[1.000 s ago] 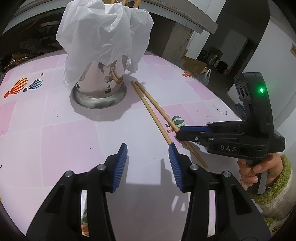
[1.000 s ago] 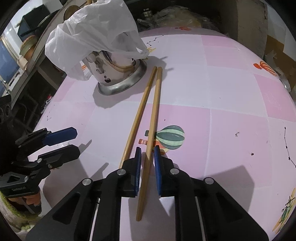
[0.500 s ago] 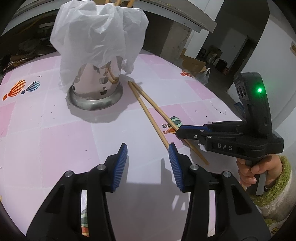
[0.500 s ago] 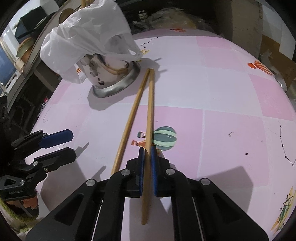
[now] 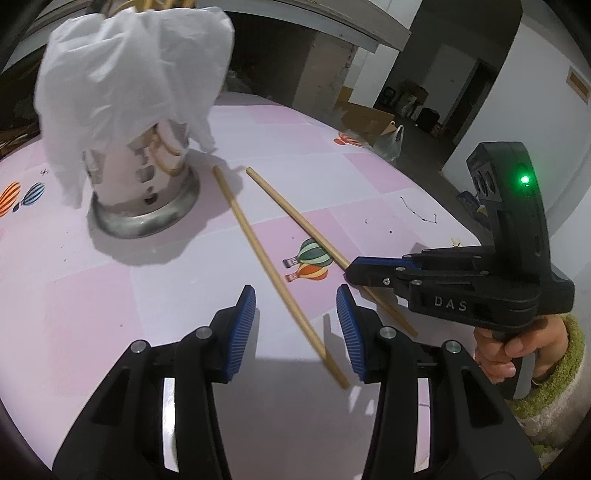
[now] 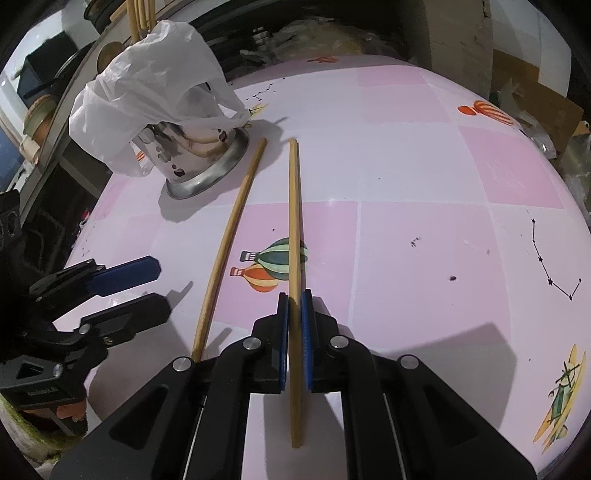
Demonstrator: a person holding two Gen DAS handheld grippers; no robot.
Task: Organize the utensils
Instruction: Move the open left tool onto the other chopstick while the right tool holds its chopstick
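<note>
The right hand-held gripper point(image 6: 294, 325) is pinching one wooden chopstick point(image 6: 294, 236) near its near end, the blue pads pressed against its two sides after just closing in on it. That chopstick runs straight away from the jaws across the pink-and-white checked tabletop point(image 6: 424, 229), passing over a printed pair of hot-air balloons point(image 6: 273, 266), and a short length of it sticks out behind the pads toward the camera. In the left wrist view the same gripper point(image 5: 354, 271) comes in from the right, held by a hand point(image 5: 513, 350) in a fuzzy green cuff point(image 5: 554, 387), with a green light point(image 5: 523, 180) glowing on its body.

The second chopstick point(image 5: 273, 273) lies flat on the tabletop, apart from the first at the far ends and angled so its near end reaches the space between the fingers of the left hand-held gripper point(image 5: 295, 332). Those jaws stand spread, with blue ribbed pads point(image 5: 242, 332) on either side of the stick and touching nothing. From the right wrist view this chopstick point(image 6: 231, 243) sits left of the pinched one, with the left gripper point(image 6: 144, 291) beside it near the tabletop's left edge.

At the far ends of both sticks stands a perforated metal utensil holder point(image 5: 144, 192) with a flared base, upright on the tabletop. A white plastic bag point(image 5: 129, 81) is draped over its top, and further wooden sticks point(image 6: 138, 16) poke up out of it. Cardboard boxes point(image 5: 364, 118) and clutter lie beyond the tabletop's far edge.
</note>
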